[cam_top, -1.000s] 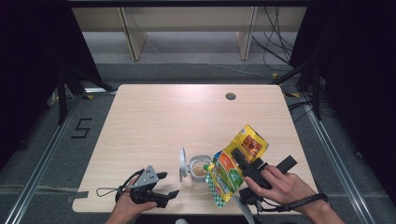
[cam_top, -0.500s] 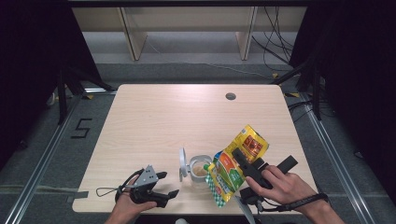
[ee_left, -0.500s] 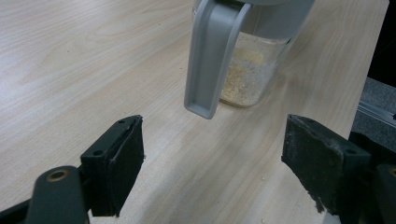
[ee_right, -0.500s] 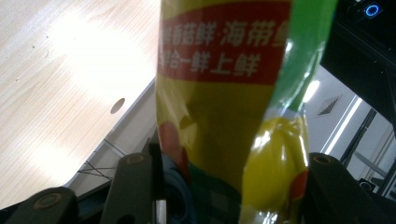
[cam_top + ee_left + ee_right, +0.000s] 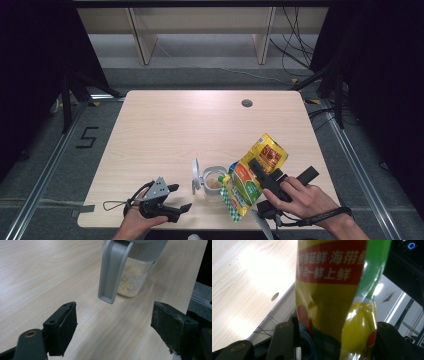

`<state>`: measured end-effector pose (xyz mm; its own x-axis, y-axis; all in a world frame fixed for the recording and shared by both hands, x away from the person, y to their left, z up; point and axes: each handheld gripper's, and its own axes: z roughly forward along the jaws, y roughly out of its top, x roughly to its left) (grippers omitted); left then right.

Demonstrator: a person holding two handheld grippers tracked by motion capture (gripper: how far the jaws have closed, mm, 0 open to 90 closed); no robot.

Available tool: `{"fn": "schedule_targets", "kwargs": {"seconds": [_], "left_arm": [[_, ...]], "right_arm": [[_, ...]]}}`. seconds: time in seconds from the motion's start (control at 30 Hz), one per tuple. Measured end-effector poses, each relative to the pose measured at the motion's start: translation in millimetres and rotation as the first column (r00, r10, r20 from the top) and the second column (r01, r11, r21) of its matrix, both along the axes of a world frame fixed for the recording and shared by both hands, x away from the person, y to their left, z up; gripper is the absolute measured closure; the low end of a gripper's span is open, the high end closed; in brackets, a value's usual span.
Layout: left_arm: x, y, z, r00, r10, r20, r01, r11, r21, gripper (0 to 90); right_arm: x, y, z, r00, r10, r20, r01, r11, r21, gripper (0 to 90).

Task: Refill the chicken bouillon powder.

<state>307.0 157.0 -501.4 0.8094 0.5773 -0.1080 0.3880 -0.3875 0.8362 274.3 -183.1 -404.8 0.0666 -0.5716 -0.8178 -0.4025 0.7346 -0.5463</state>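
High view: right gripper point(image 5: 261, 176) grasps the tilted bag point(image 5: 252, 175) over the partly filled jar point(image 5: 214, 181); left gripper point(image 5: 172, 198) jaws released.

Jar and bag at the table's near edge

On the table point(image 5: 165, 125), the open jar point(image 5: 214, 181) stands near the front edge, its lid point(image 5: 195, 176) upright at its left. The bag point(image 5: 252, 175) leans over the jar from the right, between the right gripper's point(image 5: 257, 172) jaws. The left gripper point(image 5: 175, 197) rests left of the jar, apart from it.
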Motion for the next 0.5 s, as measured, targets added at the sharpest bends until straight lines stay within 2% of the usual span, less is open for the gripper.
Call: {"fn": "schedule_targets", "kwargs": {"seconds": [0.1,0.13,0.27,0.33,0.47,0.5], "left_arm": [[0.0,-0.1,0.1,1.0,0.0,0.0,0.0,1.0,-0.006,20.2],[0.5,0.5,0.3,1.0,-0.003,0.004,0.003,1.0,0.007,20.2],[0.3,0.1,0.1,1.0,-0.001,0.002,0.001,1.0,0.005,20.2],[0.1,-0.2,-0.1,1.0,-0.001,0.002,0.001,1.0,-0.001,20.2],[0.1,-0.2,-0.2,1.0,-0.002,0.002,0.002,1.0,0.001,20.2],[0.2,-0.2,-0.1,1.0,-0.001,0.002,0.001,1.0,0.0,20.2]], "right_arm": [[-0.1,-1.1,0.1,1.0,-0.001,0.001,0.001,1.0,0.0,56.1],[-0.6,-1.3,0.6,1.0,-0.008,0.003,0.008,0.9999,-0.007,56.1],[-0.6,-2.2,1.0,0.9999,-0.012,0.004,0.012,0.9999,-0.012,56.2],[-1.1,-2.5,0.3,0.9999,-0.006,0.013,0.007,0.9999,-0.01,56.2],[-0.9,-1.9,0.3,1.0,-0.002,0.002,0.002,1.0,-0.002,56.3],[-0.8,-0.9,0.9,1.0,0.007,0.002,-0.007,0.9999,-0.013,56.3]]}}
